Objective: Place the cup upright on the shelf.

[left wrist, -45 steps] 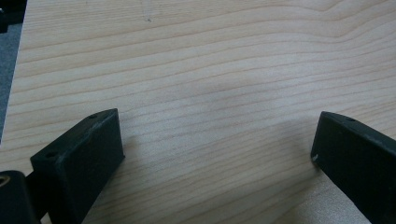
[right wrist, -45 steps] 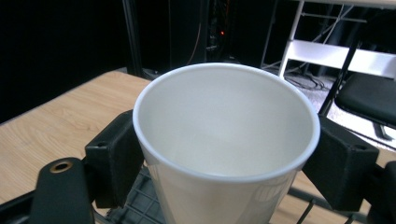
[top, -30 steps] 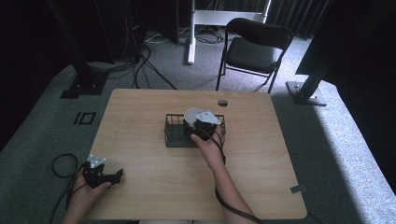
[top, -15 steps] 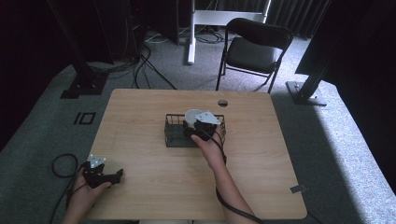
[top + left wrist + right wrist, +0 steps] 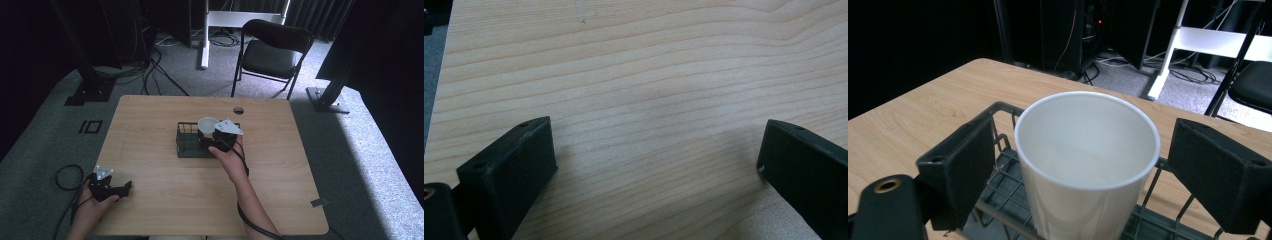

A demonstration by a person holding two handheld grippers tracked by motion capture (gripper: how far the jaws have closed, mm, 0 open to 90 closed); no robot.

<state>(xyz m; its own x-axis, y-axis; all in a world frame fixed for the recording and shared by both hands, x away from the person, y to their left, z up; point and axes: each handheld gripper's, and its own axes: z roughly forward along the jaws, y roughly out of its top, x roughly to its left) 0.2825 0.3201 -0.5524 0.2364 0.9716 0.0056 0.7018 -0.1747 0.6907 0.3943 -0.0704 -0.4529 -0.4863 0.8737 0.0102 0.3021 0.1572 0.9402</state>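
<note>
A white paper cup (image 5: 206, 124) stands upright in a black wire basket (image 5: 186, 144) at the middle of the wooden table (image 5: 150, 115). My right gripper (image 5: 210, 132) is open, with one jaw on each side of the cup (image 5: 1088, 165) and a small gap at both. The basket's rim (image 5: 998, 107) runs under and behind the jaws. My left gripper (image 5: 124, 188) rests low at the table's front left corner. It is open, and only bare wood lies between its jaws (image 5: 656, 150).
A round cable hole (image 5: 238, 110) sits in the tabletop behind the basket. A black folding chair (image 5: 272, 52) stands beyond the far edge. A cable loop (image 5: 65, 177) lies on the carpet by the left hand. Dark stands and cables fill the background.
</note>
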